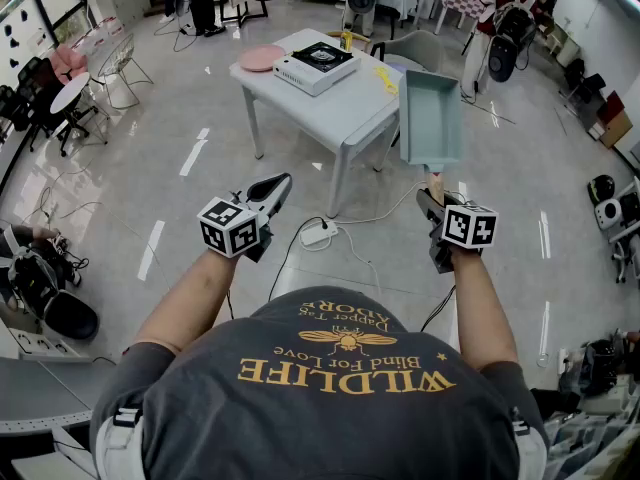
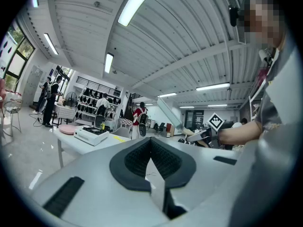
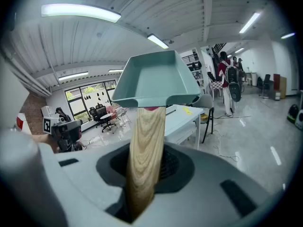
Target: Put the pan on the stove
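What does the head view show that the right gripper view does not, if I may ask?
Only the head view shows the white stove with a black top and the round pink plate on the white table, plus the white power strip. Only the right gripper view shows the long ceiling lights and the right gripper clamped on the pale wooden handle. Both show the teal rectangular pan, held in the air, and that table.

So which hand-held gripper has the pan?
The right hand-held gripper: its jaws clamp the wooden handle of the pan. The left hand-held gripper is shut on nothing.
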Demonstrator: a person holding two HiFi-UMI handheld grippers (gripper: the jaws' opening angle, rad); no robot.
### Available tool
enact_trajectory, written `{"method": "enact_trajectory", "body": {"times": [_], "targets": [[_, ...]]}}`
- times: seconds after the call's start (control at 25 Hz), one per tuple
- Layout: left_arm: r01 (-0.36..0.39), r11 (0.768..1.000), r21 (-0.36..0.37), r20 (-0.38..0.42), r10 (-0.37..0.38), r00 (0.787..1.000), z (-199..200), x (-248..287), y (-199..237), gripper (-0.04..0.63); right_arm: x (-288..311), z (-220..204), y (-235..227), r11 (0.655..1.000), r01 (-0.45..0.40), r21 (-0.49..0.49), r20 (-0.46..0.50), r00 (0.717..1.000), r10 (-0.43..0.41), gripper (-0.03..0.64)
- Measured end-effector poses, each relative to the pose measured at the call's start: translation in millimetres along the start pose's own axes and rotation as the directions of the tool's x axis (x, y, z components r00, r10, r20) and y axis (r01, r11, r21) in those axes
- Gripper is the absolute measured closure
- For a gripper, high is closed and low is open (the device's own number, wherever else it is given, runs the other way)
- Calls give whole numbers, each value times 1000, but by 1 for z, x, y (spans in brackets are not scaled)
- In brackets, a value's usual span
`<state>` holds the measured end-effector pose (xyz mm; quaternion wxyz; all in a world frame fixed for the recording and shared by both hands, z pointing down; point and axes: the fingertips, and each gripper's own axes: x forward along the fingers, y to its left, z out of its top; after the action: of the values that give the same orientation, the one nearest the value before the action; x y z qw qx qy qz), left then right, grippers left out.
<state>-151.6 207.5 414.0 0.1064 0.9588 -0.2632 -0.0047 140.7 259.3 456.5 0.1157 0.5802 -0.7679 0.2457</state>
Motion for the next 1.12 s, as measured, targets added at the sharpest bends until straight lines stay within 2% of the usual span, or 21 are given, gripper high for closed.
{"method": "enact_trajectory", "body": {"times": [0.48,0.88,1.12], "targets": [[-15,1000,1,3,15,1000,10,13,-13,598,-6,10,-9,1000,-24,-11,-12,1000,24,529],[-51,999,4,23,51,998,13,35,-51,598,-29,5,-44,999,-51,14,-42,998,52,528],[-87,996,-12,30,88,996,3,52,-75,598,-42,2,-72,997,-71,-20,-57,996,70,528]]}}
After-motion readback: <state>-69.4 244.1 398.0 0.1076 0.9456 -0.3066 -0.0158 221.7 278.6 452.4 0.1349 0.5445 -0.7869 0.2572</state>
